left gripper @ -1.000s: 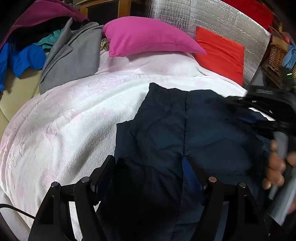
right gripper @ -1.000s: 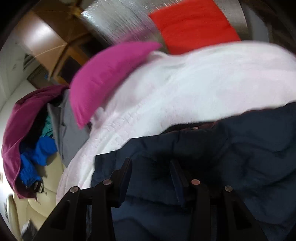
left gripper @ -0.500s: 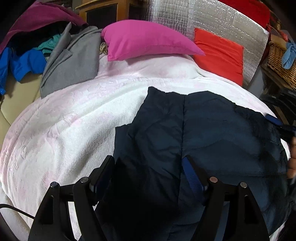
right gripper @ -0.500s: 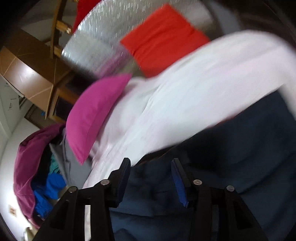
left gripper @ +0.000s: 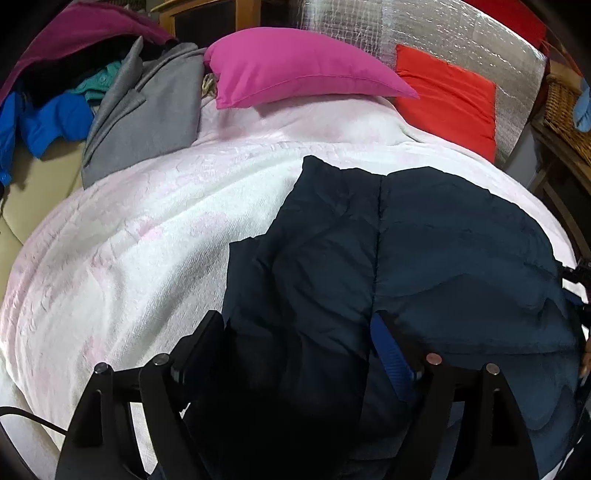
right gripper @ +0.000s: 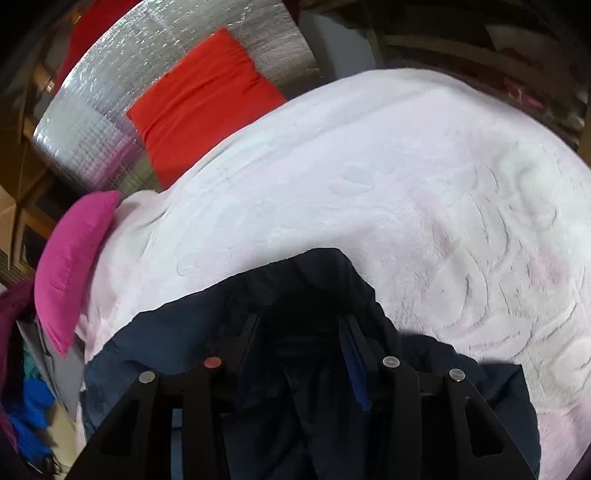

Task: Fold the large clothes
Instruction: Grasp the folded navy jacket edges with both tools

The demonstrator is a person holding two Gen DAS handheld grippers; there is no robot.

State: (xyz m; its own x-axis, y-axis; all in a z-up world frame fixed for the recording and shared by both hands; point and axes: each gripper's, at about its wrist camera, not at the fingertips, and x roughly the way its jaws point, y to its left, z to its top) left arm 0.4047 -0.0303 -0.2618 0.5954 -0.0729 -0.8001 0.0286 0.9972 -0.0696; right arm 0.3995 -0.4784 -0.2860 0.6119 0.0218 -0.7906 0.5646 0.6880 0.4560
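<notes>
One dark navy jacket (left gripper: 406,258) lies spread on a white blanket (left gripper: 147,240), filling the lower right of the left wrist view from about 3 to 6 o'clock. Behind it, at 12 o'clock, sits one pink pillow (left gripper: 295,74), with one red cushion (left gripper: 450,99) at 2 o'clock against a silver foil panel (left gripper: 369,33). One grey coat (left gripper: 147,118) lies at 10 o'clock beside a heap of blue and purple clothes (left gripper: 44,118).

The left gripper (left gripper: 299,339) hangs over the jacket's near edge, its jaws wide and opening, with cloth between them but not pinched. The right gripper (right gripper: 299,332) is over a raised jacket fold, its jaws closing; whether the pads press on the cloth I cannot tell.

Bare blanket lies open from 7 to 11 o'clock in the left view and from 12 to 4 o'clock in the right.
</notes>
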